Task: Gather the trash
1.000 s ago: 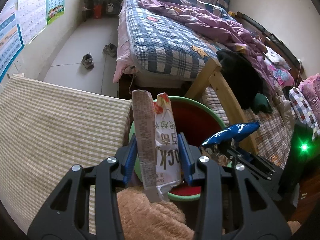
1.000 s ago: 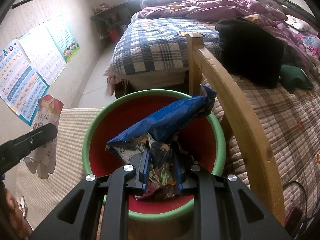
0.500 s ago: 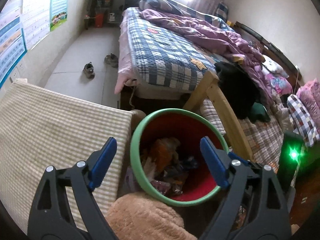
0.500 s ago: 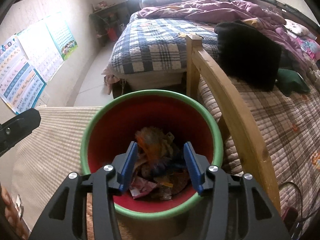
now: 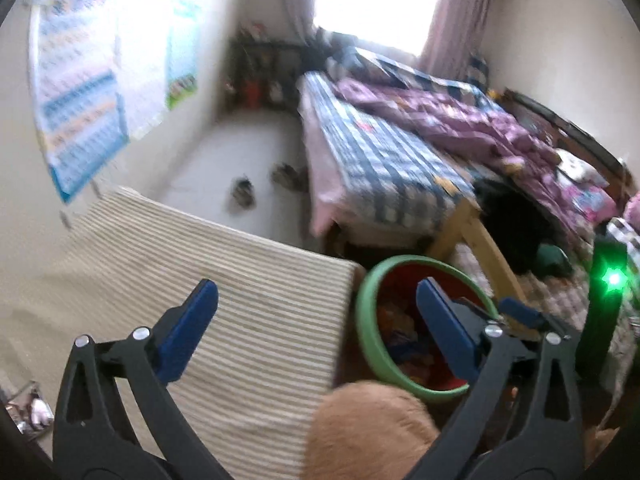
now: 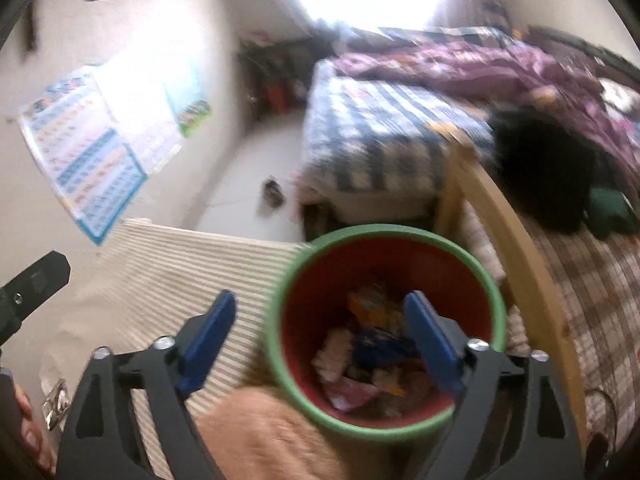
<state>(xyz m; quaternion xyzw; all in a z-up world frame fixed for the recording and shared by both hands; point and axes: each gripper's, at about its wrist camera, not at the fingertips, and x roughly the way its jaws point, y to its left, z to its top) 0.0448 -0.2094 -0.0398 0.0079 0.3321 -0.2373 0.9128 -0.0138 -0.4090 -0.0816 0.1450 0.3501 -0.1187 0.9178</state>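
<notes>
While both jaws have just been opening, left gripper [image 5: 316, 320] empty, right gripper [image 6: 320, 340] empty, crinkled wrappers [image 6: 368, 360] in round green-rimmed bin [image 6: 384, 232].

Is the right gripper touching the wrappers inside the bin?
Apart. The right wrist view shows the right gripper with jaws wide and nothing between them, above the rim of the bin, while the wrappers lie at its bottom.
</notes>
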